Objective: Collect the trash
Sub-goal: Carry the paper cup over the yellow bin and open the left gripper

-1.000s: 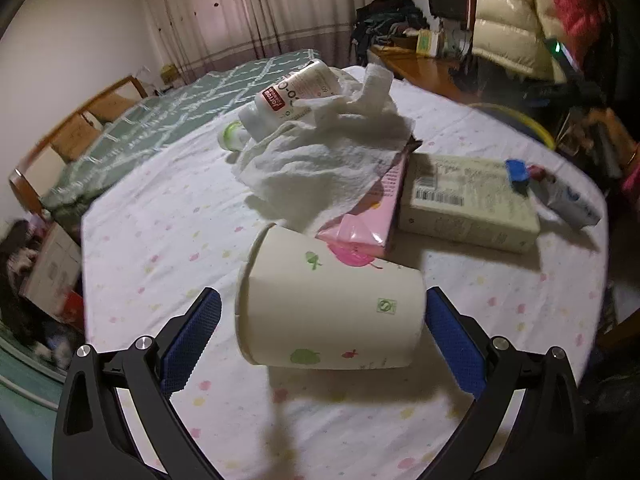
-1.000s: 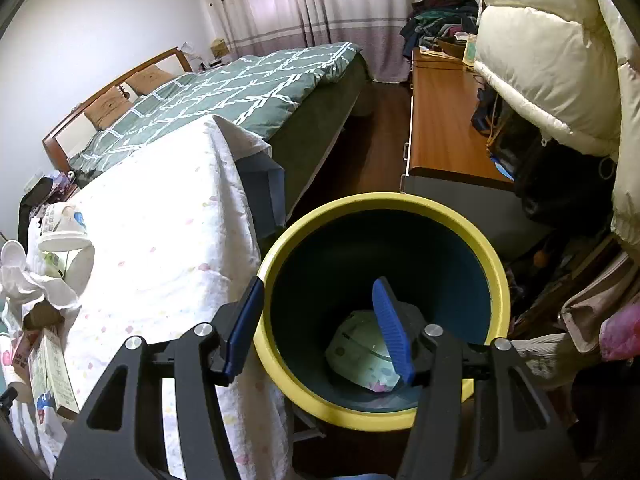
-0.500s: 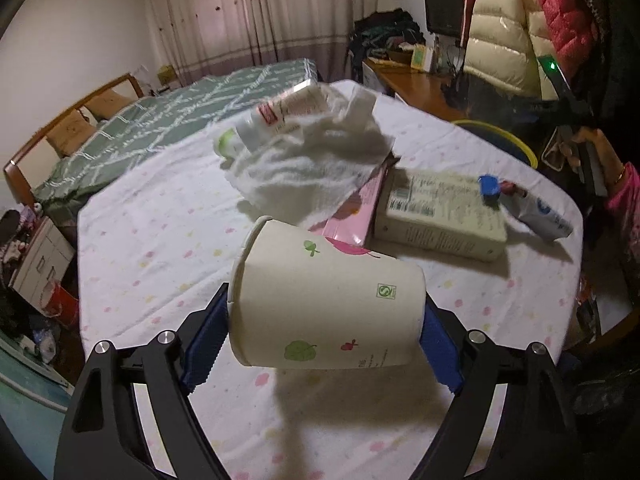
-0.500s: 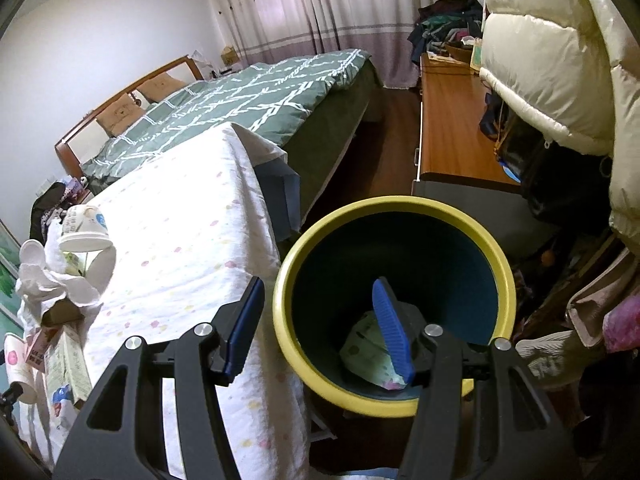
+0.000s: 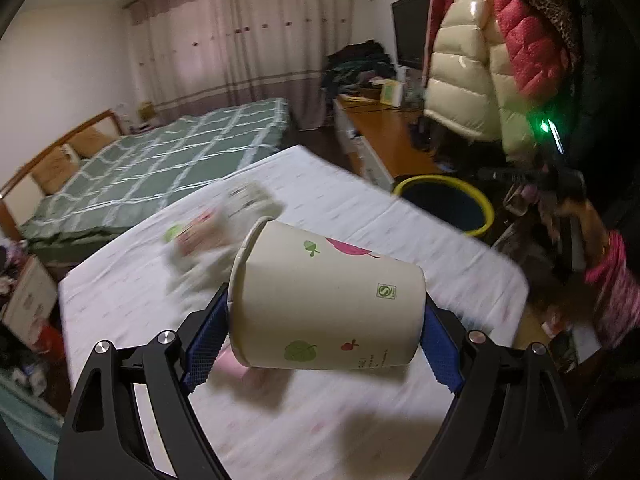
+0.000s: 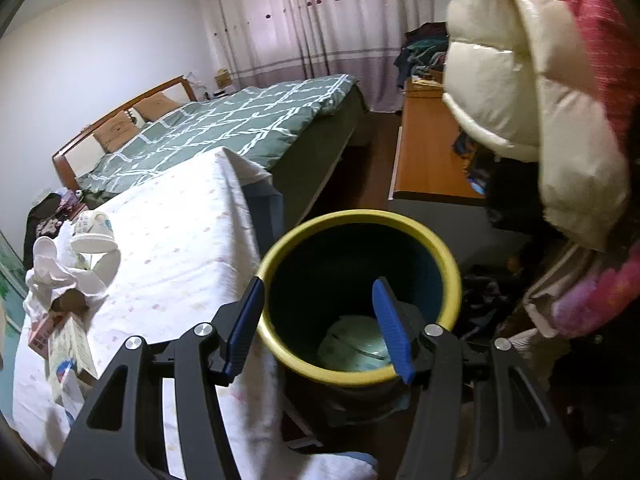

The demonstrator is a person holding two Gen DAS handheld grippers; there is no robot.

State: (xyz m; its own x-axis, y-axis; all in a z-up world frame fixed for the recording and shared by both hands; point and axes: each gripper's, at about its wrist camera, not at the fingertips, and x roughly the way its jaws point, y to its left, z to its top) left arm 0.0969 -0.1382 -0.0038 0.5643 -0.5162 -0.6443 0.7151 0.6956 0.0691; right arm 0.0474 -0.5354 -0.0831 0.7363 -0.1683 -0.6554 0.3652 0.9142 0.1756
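Fingers (image 5: 206, 338) half behind paper cup (image 5: 326, 304)

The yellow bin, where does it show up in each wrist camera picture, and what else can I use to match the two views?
Left wrist: the yellow bin sits right of centre, past the table's far edge, beyond the held cup.
Right wrist: the bin is at lower centre, right behind the open fingers, with trash inside.
Shared landmark: the green bed beyond the table.

cup (image 5: 326, 300) above table (image 5: 360, 216), bin (image 5: 444, 204) beside table's far edge
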